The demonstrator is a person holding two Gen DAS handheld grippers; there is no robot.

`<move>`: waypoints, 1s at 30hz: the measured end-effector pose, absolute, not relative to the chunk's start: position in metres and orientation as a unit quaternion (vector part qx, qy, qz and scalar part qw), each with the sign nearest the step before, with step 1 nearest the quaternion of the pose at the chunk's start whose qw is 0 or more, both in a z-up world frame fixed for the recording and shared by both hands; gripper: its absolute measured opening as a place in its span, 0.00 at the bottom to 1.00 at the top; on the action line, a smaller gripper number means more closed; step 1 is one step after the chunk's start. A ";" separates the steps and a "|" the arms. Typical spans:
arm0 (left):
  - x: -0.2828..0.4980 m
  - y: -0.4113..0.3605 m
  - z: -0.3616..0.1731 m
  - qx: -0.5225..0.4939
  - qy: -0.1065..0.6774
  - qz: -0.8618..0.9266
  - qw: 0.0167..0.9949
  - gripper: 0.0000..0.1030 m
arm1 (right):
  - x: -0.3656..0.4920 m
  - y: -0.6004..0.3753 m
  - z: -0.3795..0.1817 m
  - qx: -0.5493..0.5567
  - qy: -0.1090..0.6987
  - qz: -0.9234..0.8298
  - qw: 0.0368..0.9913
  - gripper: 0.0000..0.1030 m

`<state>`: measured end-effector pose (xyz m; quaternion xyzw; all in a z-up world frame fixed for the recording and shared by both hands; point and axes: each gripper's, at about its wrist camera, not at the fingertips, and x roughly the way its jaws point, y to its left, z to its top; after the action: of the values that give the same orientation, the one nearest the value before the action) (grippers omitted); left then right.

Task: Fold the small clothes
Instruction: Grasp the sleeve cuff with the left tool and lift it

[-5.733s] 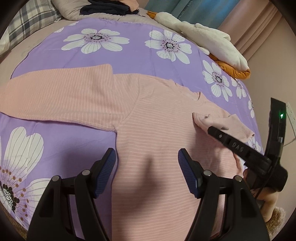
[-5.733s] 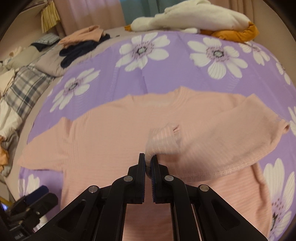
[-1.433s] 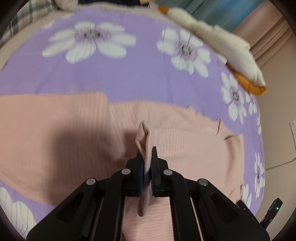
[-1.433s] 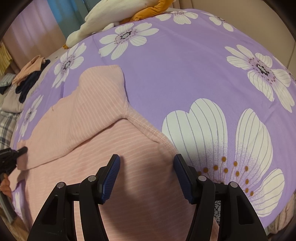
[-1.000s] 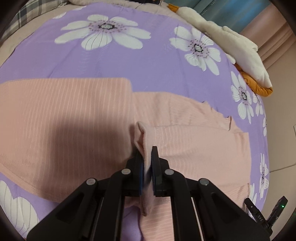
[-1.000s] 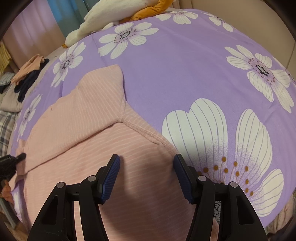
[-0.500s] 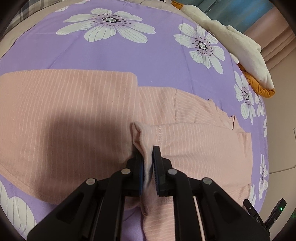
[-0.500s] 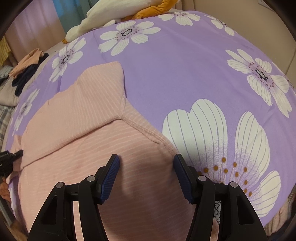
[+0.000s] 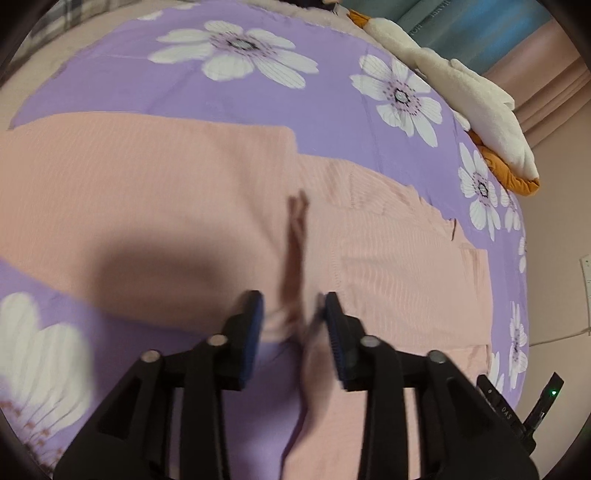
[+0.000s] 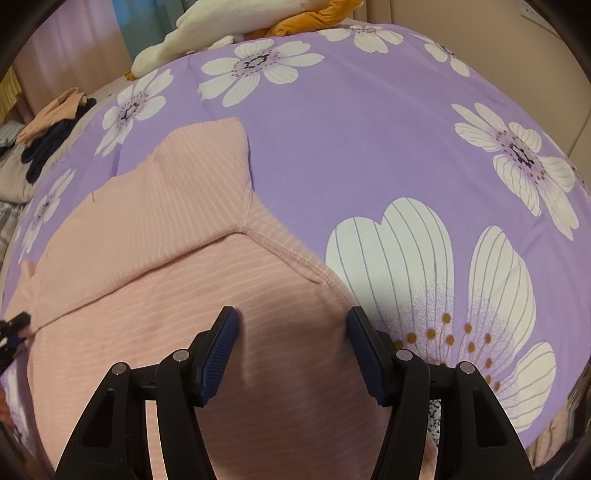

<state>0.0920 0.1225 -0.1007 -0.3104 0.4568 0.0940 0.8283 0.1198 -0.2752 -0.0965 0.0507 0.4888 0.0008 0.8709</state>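
Left tool (image 9: 293, 319) just let go, spread around the pink striped knit top's (image 9: 388, 266) cuff; right tool (image 10: 291, 347) spread, hem at 12 o'clock.

Purple flowered bedspread (image 10: 369, 129), white-and-orange plush (image 9: 476, 107), teal curtain (image 9: 491, 33)

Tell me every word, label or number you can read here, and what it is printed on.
"OAS": small white letters, barely legible, on the black casing at the lower right of the left wrist view.
Dark lettering on the teal curtain: too blurred to read.
Nothing else.
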 end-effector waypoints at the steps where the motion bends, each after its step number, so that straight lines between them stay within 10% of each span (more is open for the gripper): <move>1: 0.086 0.125 -0.096 -0.310 0.451 0.103 0.831 0.49 | 0.120 -0.275 -0.096 0.051 0.489 0.000 0.871 0.59; 13: 0.003 0.193 -0.050 -0.361 0.360 0.192 0.839 0.86 | 0.091 -0.241 -0.019 0.055 0.409 0.069 0.908 0.71; 26: -0.064 0.278 -0.079 -0.458 0.309 0.276 0.787 0.78 | 0.080 -0.183 -0.013 0.043 0.414 0.134 0.899 0.75; 30: -0.071 0.303 -0.094 -0.495 0.300 0.277 0.767 0.55 | 0.077 -0.165 -0.012 0.030 0.414 0.151 0.897 0.75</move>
<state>-0.0713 0.3027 -0.0940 -0.4945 0.3000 0.2773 0.7671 0.0766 -0.1648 -0.0116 0.0302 0.4141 0.1515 0.8970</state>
